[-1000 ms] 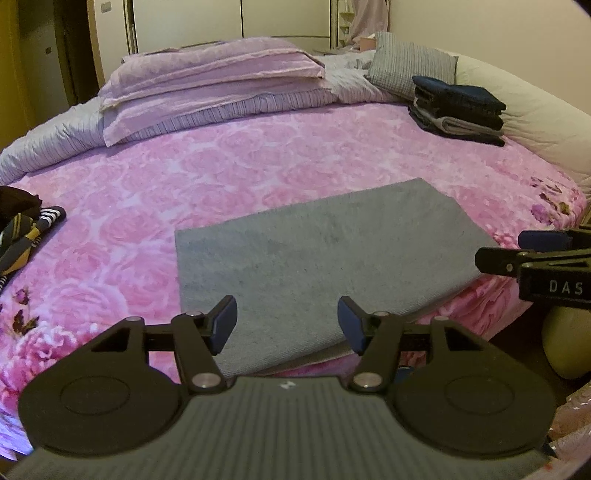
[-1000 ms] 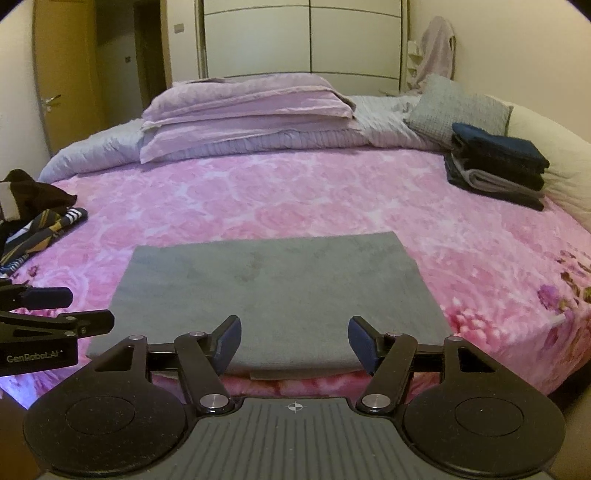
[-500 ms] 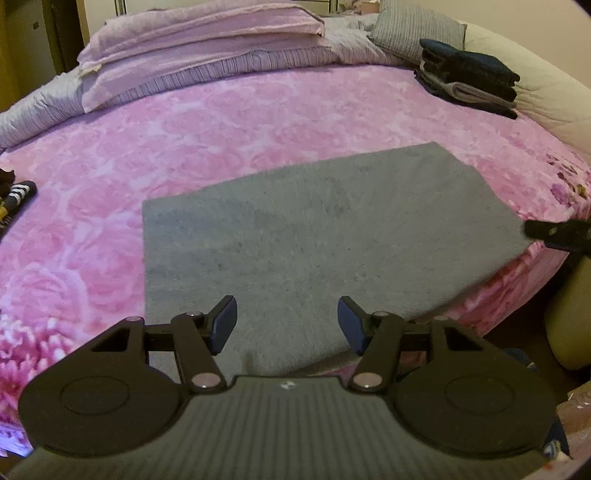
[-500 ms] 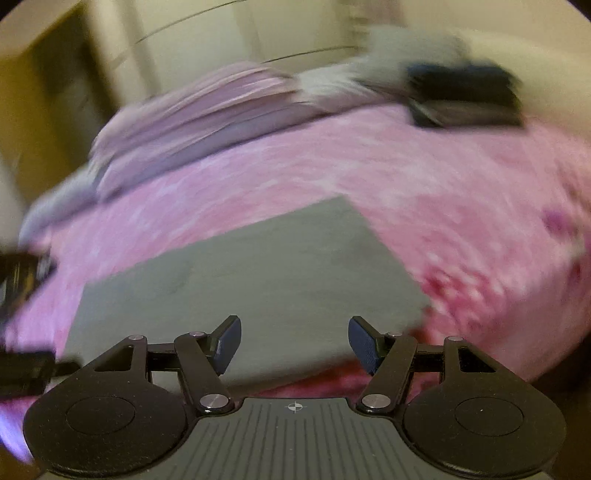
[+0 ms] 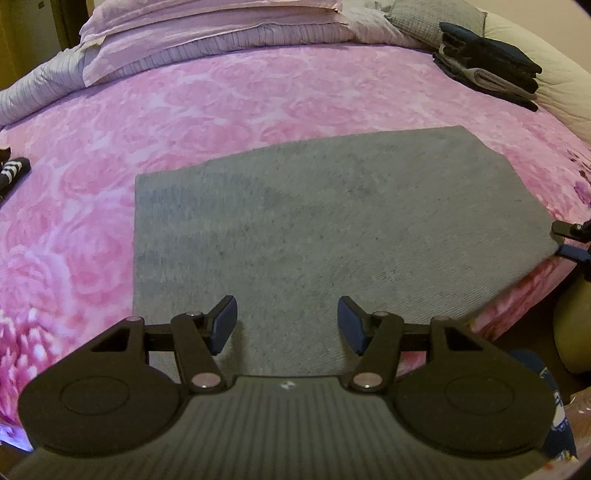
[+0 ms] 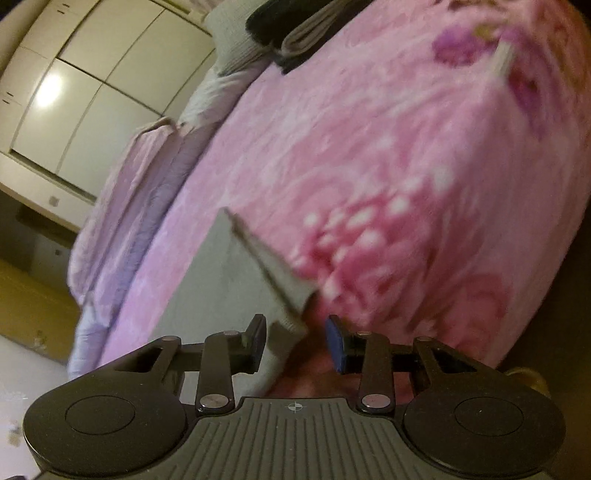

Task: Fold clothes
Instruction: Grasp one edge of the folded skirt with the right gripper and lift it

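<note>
Pink rose-patterned bedding (image 5: 229, 110) covers a wide bed that fills both views, and white wardrobe doors (image 6: 92, 85) stand behind it in the tilted right wrist view. At the head of the bed lies a pile of lilac quilts and pillows (image 5: 207, 33), with a grey ribbed cushion (image 5: 432, 14) beside it. A stack of folded dark clothes (image 5: 487, 66) sits on the far right side of the bed, against a cream padded edge (image 5: 554, 74).

Spread flat on the near part of the bedding is the grey garment (image 5: 332, 229), folded to a rough rectangle, with its near edge at the edge of the bed. A small striped black-and-white item (image 5: 13, 170) shows at the left rim of the left wrist view; what it is I cannot tell.

The left gripper (image 5: 287, 325) hovers over the near edge of the grey garment, its blue-padded jaws apart with only flat cloth seen between them, nothing gripped. The right gripper (image 6: 295, 341) is rolled hard to one side at the garment's right near corner. Its jaws have just been closing and the corner's ribbed hem lies between them; the picture is blurred, but a gap seems to remain between the cloth and the right pad, so the jaws look not yet pressed on it. Its dark fingertips also appear at the right rim of the left wrist view, at the garment's corner.
</note>
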A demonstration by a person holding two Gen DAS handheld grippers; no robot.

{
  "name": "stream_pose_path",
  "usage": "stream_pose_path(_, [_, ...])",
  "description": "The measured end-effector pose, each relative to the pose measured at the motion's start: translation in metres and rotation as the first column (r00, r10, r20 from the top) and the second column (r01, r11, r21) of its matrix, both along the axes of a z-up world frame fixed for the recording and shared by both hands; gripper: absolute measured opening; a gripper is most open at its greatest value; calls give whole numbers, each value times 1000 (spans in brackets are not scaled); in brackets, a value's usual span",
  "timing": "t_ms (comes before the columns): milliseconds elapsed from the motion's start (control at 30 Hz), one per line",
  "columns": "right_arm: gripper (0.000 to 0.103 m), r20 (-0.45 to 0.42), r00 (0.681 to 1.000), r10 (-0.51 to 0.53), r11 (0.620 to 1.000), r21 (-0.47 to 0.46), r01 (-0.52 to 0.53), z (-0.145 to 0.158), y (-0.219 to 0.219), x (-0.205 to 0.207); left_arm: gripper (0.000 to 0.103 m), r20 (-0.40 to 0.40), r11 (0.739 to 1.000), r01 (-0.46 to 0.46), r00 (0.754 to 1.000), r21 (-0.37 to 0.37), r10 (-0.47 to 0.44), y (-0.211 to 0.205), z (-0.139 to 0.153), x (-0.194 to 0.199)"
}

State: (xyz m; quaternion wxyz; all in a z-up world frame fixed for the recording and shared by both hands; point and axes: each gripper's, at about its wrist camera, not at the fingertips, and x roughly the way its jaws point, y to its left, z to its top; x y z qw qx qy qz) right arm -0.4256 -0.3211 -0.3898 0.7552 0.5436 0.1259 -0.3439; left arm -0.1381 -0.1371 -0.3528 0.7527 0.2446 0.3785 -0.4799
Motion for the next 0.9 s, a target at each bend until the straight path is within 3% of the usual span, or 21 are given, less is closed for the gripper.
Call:
stream_pose_path(33, [2,-7,1000,15,999,-31,-15,4,4,3,56,-2,1000,-3,1000,-4,3,0,-1,1])
stream_pose_path(133, [2,-47,997,53,974,-220,-62,33,19,11,56,4,1000,5,1000,-22,-5,1,-3,1])
stream_pose_path(200, [2,-99,993,62,957,-278,-87,42,25,12,56,12,999,15,1000,-28,-15,1,-6,0])
stream_pose_path(300, [3,-205,976,77,982,-152,-110,15,13,14,56,7,1000,13,1000,-19,-13,0,-12,2])
stream_pose_path(333, [9,-190,980,64,985,-148,-93,11,13,11,56,5,1000,12,1000,-23,-12,1,-12,3])
stream_pose_path(367, [15,-170,984,47,983,-165,-76,13,16,6,56,10,1000,17,1000,-25,-17,2,-12,3])
stream_pose_path(433, [39,-165,986,23,974,-219,-60,21,17,1,56,25,999,23,999,-24,-22,2,-14,5])
stream_pose_path(533, [51,-161,985,60,952,-287,-105,29,4,1,56,22,1000,1,1000,-25,0,4,-13,12])
stream_pose_path(600, [53,-147,977,154,940,-283,-191,25,-15,9,56,0,999,-17,1000,-33,17,5,-12,19])
stream_pose_path(700, [53,-143,943,300,924,-204,-324,11,-44,20,56,-26,998,-39,999,-49,38,10,-10,26])
stream_pose_path(900, [52,1,882,471,872,-149,-465,-2,-78,35,54,-104,991,-90,991,-100,80,24,-6,43])
